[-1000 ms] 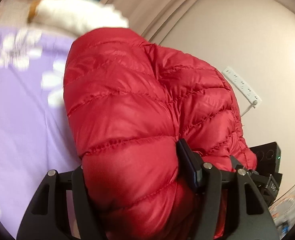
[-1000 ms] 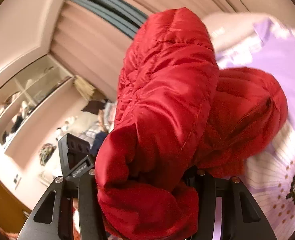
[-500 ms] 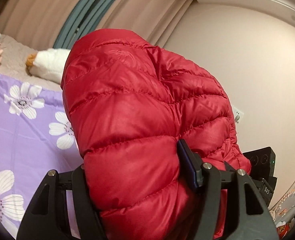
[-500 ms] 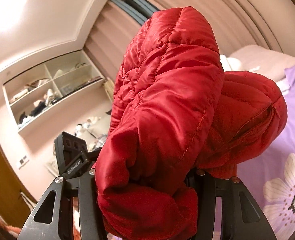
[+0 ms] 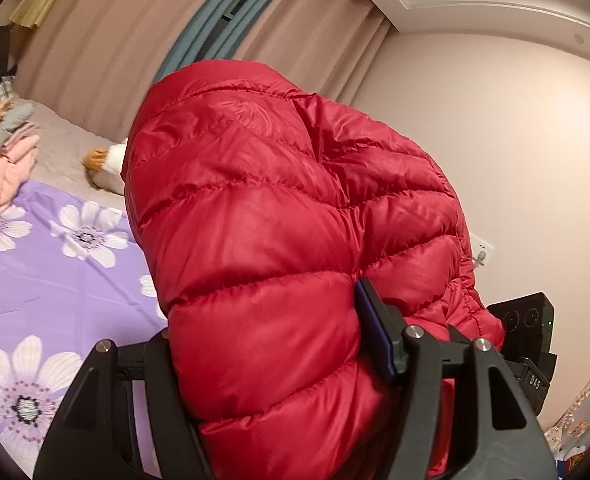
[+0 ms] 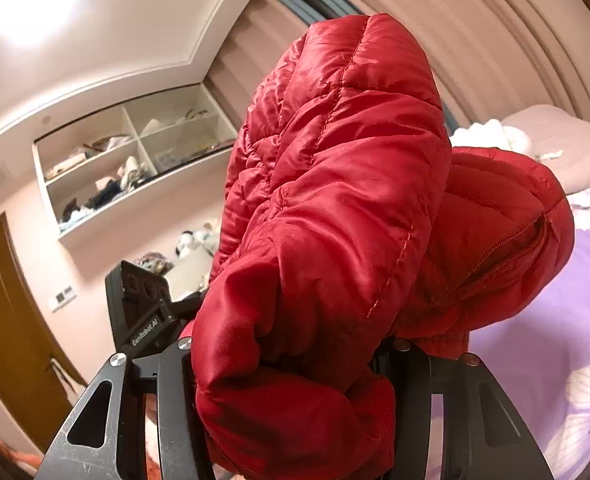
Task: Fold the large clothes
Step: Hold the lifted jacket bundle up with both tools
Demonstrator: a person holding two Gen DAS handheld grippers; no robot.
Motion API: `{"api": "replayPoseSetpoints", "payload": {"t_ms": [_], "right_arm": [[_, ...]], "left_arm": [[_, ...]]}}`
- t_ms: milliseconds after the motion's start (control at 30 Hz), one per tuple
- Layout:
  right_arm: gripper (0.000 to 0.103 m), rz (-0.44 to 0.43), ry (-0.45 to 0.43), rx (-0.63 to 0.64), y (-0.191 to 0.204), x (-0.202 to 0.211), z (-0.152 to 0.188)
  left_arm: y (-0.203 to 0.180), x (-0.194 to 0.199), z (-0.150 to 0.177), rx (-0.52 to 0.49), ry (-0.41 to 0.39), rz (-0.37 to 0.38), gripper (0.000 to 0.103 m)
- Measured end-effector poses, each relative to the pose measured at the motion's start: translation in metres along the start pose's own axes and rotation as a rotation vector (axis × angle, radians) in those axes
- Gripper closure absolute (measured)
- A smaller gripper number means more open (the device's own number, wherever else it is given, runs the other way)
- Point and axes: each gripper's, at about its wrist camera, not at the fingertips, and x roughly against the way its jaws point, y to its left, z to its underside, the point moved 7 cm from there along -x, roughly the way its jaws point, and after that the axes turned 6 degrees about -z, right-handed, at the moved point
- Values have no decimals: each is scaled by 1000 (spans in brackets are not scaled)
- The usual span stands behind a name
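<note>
A red quilted puffer jacket (image 5: 279, 240) fills both wrist views. My left gripper (image 5: 271, 344) is shut on a thick fold of it and holds it up above the bed; only the right finger's blue pad (image 5: 375, 332) shows, the rest is buried in fabric. My right gripper (image 6: 291, 364) is shut on another bunched part of the jacket (image 6: 335, 216), with a zipper (image 6: 507, 248) showing on the right. Both fingertips are hidden by fabric there.
A purple bedsheet with white flowers (image 5: 43, 276) lies below. Folded clothes (image 5: 3, 152) and a plush toy (image 5: 107, 160) sit at the bed's far side by curtains (image 5: 107, 40). The right wrist view shows wall shelves (image 6: 135, 160), a wooden door (image 6: 11, 320) and a pillow (image 6: 555, 136).
Both grippers have lifted the jacket and tilted upward, so more wall, curtain and ceiling show and less of the bed. The grips on the jacket are unchanged.
</note>
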Motion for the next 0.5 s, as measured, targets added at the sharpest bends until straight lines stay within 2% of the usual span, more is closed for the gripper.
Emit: {"api": "replayPoseSetpoints", "payload": {"t_ms": [500], "right_arm": [[50, -84, 107, -9, -5, -36, 10]], "left_arm": [[56, 27, -10, 50, -44, -130, 40]]}}
